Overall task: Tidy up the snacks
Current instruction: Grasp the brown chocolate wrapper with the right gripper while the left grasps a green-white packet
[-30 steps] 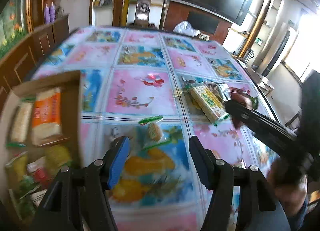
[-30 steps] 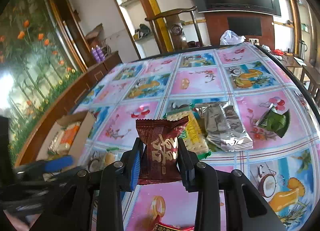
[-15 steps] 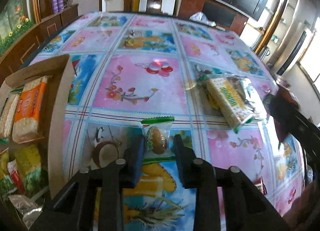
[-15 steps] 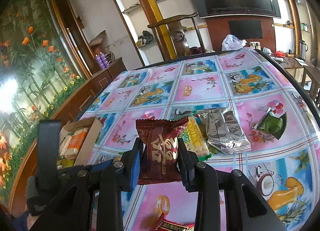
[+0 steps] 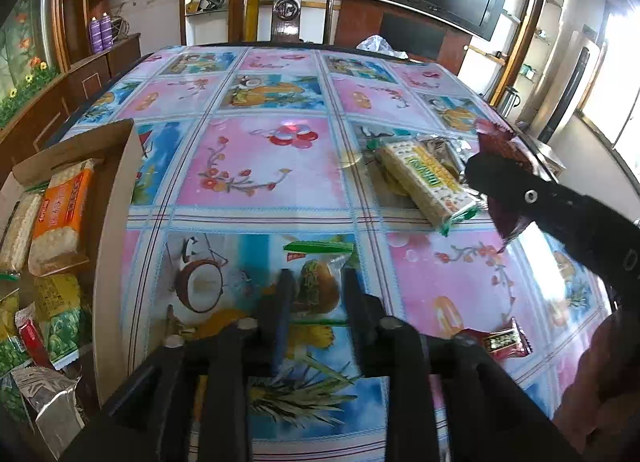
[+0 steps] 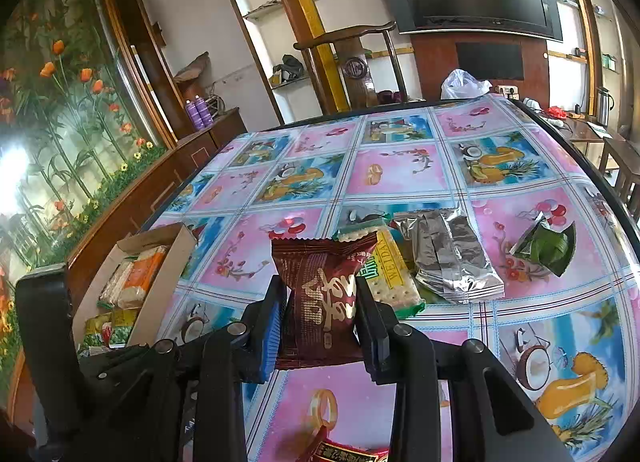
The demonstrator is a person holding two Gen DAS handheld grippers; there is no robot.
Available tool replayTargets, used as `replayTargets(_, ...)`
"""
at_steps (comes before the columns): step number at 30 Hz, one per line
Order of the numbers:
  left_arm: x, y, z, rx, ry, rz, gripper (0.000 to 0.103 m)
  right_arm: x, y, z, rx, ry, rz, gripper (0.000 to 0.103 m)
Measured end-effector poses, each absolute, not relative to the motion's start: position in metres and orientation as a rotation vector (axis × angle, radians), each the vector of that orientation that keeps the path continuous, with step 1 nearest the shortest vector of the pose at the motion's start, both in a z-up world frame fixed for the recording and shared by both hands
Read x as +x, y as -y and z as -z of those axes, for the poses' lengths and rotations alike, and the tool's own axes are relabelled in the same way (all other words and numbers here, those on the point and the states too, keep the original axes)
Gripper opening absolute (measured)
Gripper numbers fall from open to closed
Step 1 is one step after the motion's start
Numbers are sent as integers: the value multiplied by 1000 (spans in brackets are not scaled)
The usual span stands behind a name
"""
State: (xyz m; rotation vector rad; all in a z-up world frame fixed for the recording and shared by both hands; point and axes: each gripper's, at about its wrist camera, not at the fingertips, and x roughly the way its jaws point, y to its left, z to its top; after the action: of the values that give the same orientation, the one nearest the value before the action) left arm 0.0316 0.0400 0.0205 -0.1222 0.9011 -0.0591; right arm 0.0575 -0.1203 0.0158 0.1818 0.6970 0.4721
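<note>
My left gripper (image 5: 316, 290) is shut on a small clear snack packet with a green top (image 5: 318, 274), low over the tablecloth. My right gripper (image 6: 320, 302) is shut on a dark red snack packet (image 6: 320, 302) and holds it above the table; it also shows at the right of the left wrist view (image 5: 504, 158). A cardboard box (image 5: 116, 222) with several snacks in it stands at the table's left edge, also seen in the right wrist view (image 6: 160, 278). A cracker pack (image 5: 428, 182) and a silver pouch (image 6: 452, 258) lie mid-table.
A green wrapped snack (image 6: 548, 246) lies at the right. A small red candy packet (image 5: 504, 342) lies near the front, and another red packet (image 6: 344, 454) is at the bottom edge. A wooden chair (image 5: 288, 6) stands behind the table.
My left gripper went from open to shut on the green-topped packet. My right gripper kept its hold on the dark red packet and shifted little.
</note>
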Motion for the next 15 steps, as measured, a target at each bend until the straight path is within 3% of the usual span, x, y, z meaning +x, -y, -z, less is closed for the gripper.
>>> replayTargets(4,32,-39,-14,-96,-896,50,41,57,119,-16,184,-697,-481,36)
replayTargets(7,32,-38,-14,-83,-882,45,29,56,117,-16,183,-691,-486,36)
replayTargets(15,26,-44,-22,-130,-813,59,26,54,116,-14,176,-687,-487,36)
